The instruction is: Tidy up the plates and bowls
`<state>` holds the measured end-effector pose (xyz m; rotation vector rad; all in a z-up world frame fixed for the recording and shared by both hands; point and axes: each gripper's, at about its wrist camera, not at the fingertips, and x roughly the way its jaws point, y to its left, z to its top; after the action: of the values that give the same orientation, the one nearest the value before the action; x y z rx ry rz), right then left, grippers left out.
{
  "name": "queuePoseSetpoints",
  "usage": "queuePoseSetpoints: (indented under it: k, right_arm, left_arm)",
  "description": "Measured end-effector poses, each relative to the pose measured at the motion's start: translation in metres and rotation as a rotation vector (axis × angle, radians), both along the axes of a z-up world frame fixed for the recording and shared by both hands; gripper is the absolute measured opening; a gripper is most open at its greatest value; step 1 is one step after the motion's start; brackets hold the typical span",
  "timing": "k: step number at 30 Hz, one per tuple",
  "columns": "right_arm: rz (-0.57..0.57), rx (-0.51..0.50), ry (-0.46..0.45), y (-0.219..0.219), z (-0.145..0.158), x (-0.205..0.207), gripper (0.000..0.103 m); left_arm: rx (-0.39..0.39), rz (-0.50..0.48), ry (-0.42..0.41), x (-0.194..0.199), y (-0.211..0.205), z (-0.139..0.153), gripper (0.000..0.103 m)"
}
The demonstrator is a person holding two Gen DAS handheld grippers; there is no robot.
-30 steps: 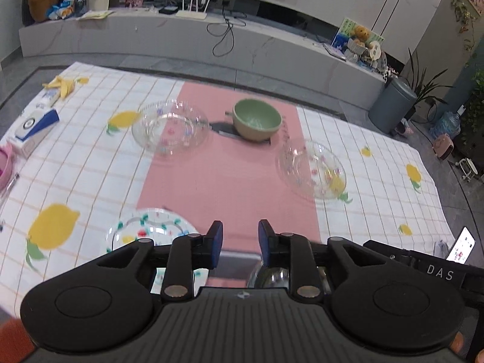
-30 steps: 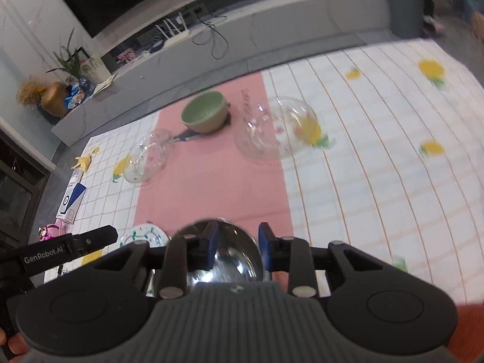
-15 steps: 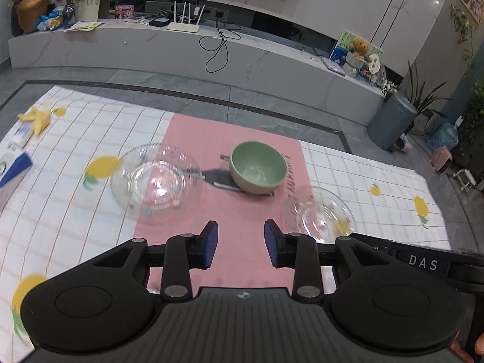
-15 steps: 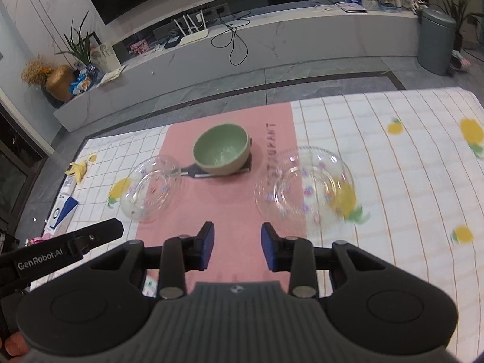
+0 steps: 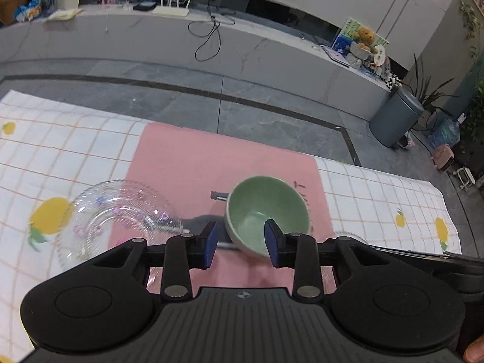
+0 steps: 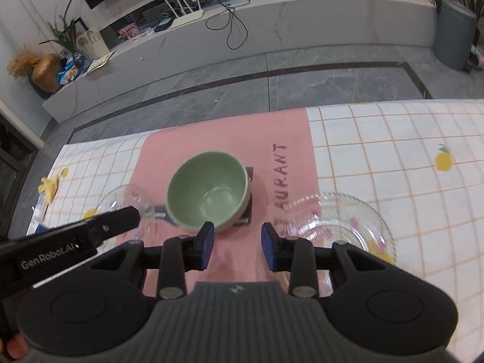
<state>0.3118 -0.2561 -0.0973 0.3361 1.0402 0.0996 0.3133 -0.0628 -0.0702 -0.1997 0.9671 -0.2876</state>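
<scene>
A green bowl [image 5: 267, 211] stands on the pink mat [image 5: 181, 163], resting on a dark flat object [image 6: 246, 211]. My left gripper [image 5: 242, 242] hovers open at the bowl's near left rim, its pads not pressing on it. My right gripper [image 6: 237, 239] is open over the mat, just short of the bowl [image 6: 208, 193], with nothing between its fingers. One clear glass plate [image 5: 121, 220] lies left of the bowl. Another glass plate [image 6: 332, 227] lies to the right, beside the right finger. The left tool's black housing [image 6: 75, 236] hides part of the left plate [image 6: 127, 202].
A white chequered cloth with lemon prints [image 6: 393, 157] covers the table around the mat. The table's far edge runs just beyond the bowl, with grey floor [image 5: 242, 106] and a low cabinet behind. A banana peel [image 6: 48, 186] lies far left. A grey bin [image 5: 396, 121] stands on the floor.
Both grippers have moved forward and down towards the green bowl, which now looms large. The metal bowl and patterned plate near the front edge have dropped out of view. The left jaws have widened a little.
</scene>
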Motion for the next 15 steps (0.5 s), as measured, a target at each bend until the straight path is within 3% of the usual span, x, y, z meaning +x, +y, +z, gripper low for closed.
queuePoseSetpoints:
  k: [4, 8, 15]
  right_arm:
    - [-0.013, -0.011, 0.035, 0.003, -0.018, 0.026, 0.034]
    - [-0.017, 0.007, 0.063, 0.004, -0.036, 0.043, 0.033]
    - [-0.042, 0.042, 0.088, 0.004, -0.054, 0.054, 0.024]
  left_arm:
    - [-0.034, 0.03, 0.058, 0.024, 0.0, -0.025, 0.039]
    - [-0.016, 0.053, 0.091, 0.036, -0.002, -0.043, 0.039]
    - [-0.044, 0.077, 0.13, 0.044, -0.005, -0.056, 0.035]
